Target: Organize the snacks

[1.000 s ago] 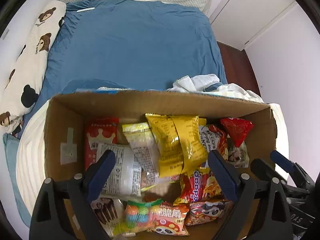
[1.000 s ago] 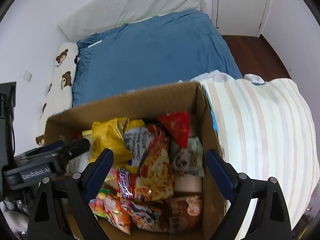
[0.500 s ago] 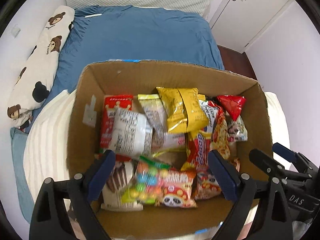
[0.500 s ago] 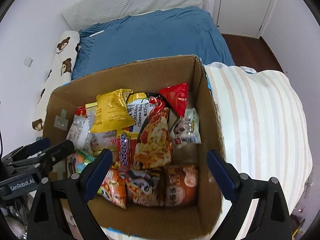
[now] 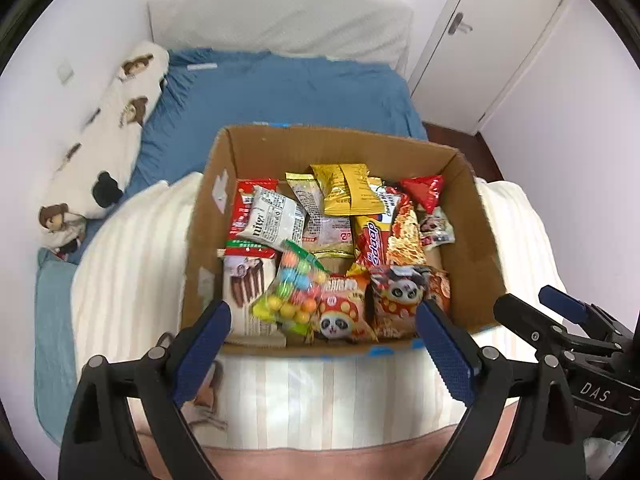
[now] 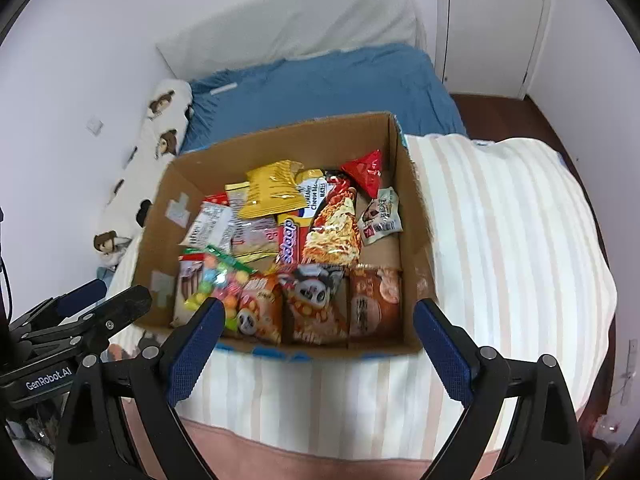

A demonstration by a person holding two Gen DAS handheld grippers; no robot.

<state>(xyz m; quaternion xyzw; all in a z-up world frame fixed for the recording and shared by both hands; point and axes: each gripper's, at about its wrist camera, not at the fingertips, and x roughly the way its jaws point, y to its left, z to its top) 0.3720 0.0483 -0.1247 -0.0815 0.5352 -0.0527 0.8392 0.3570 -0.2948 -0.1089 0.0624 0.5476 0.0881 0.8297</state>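
An open cardboard box stands on a striped duvet, filled with several snack packs. Among them are a yellow bag, a red triangular pack, a bag of coloured candy balls and panda-print packs. My left gripper is open and empty, just before the box's near edge. My right gripper is open and empty, also at the near edge. Each gripper shows at the side of the other's view.
The cream striped duvet lies over a blue bed. A bear-print pillow lies along the left wall. A white headboard cushion is at the far end. A white door and dark floor are to the right.
Both grippers have pulled back and up from over the box. The whole box now shows ahead of the fingertips. Both stayed open and empty.
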